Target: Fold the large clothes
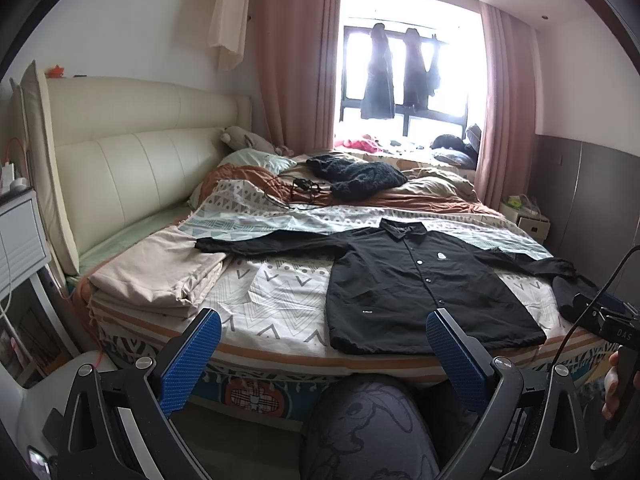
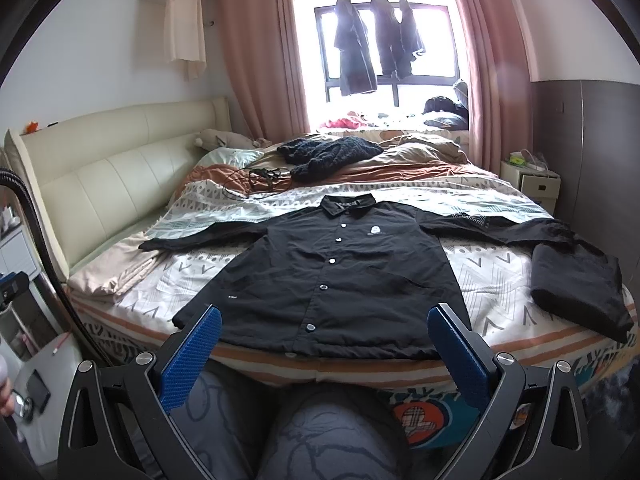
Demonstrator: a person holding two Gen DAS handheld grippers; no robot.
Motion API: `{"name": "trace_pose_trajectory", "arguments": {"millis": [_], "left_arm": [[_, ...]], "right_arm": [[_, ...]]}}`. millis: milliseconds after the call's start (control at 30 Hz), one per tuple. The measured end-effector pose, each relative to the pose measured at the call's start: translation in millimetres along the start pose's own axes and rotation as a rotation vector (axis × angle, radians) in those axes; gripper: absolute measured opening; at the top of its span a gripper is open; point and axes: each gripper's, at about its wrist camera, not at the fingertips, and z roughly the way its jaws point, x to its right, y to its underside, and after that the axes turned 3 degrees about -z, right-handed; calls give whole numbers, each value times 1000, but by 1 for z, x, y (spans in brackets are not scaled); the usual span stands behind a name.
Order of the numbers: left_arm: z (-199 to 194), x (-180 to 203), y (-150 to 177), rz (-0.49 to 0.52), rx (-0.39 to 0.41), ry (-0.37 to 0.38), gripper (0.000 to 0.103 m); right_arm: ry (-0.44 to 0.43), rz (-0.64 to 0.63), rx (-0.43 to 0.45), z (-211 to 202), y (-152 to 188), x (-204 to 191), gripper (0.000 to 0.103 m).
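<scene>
A black button-up jacket (image 1: 416,284) (image 2: 332,276) lies flat, front up, on the patterned bed cover, sleeves spread left and right, hem at the near bed edge. My left gripper (image 1: 324,320) hangs open in front of the bed edge, left of the jacket's hem, holding nothing. My right gripper (image 2: 324,316) is open too, its blue fingers (image 2: 196,352) framing the hem from just short of the bed. A folded black garment (image 2: 576,292) rests by the right sleeve. The right gripper's body (image 1: 608,320) shows at the right edge of the left wrist view.
A folded beige cloth (image 1: 160,276) sits at the bed's near left. A dark knit garment (image 1: 356,174) and tangled cables (image 1: 292,190) lie farther back. The cream headboard (image 1: 132,168) is on the left, a nightstand (image 2: 532,180) at the right. The person's knee (image 1: 360,432) is below.
</scene>
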Motion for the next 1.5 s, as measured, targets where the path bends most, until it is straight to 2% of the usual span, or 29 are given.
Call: {"name": "trace_pose_trajectory", "arguments": {"millis": [1067, 1333, 1500], "left_arm": [[4, -4, 1, -2, -3, 5, 103], [24, -18, -14, -10, -3, -39, 103], [46, -35, -22, -42, -7, -66, 103]], "right_arm": [[1, -4, -4, 3, -2, 0, 103], [-26, -28, -8, 33, -27, -12, 103], [-38, -116, 3, 69, -52, -36, 103]]}}
